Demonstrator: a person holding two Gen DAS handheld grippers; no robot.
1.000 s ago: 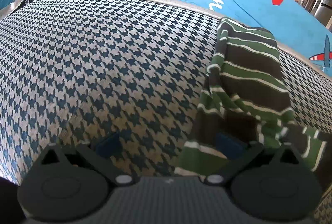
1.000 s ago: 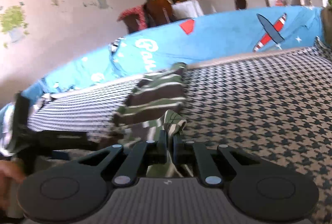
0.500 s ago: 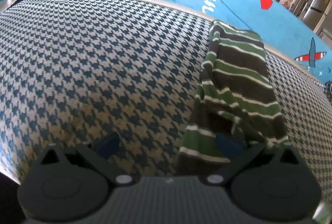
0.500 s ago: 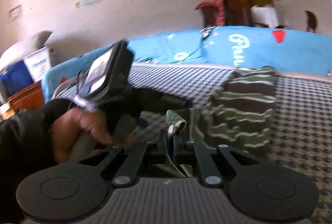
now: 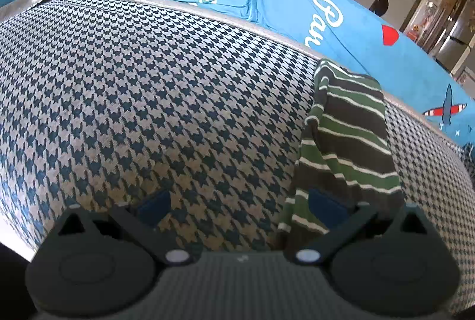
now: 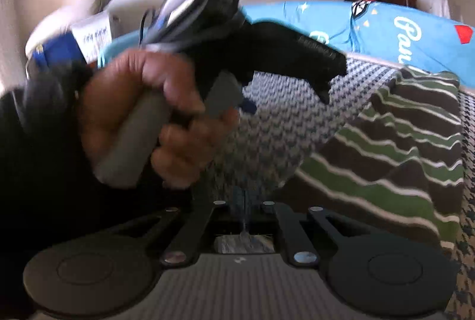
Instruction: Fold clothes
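The striped garment, in green, dark brown and thin white lines, lies as a long narrow band on the houndstooth cover of the bed. In the left wrist view it fills the right part of the frame, from near the far edge of the cover down to the lower right. In the right wrist view the same garment spreads over the right side of the frame.

The left gripper stands with its jaws wide apart. Its right blue pad is over the near end of the garment, and its left blue pad is over the bare cover. I cannot tell if the pads touch the cloth.

The right gripper has its fingers close together at the lower centre of its frame. The place between them is dark and blurred, so I cannot tell if they hold any cloth.

At the left of the right wrist view a hand grips the grey handle of the other tool. Behind the cover lies a blue printed sheet, along the top of the left wrist view.
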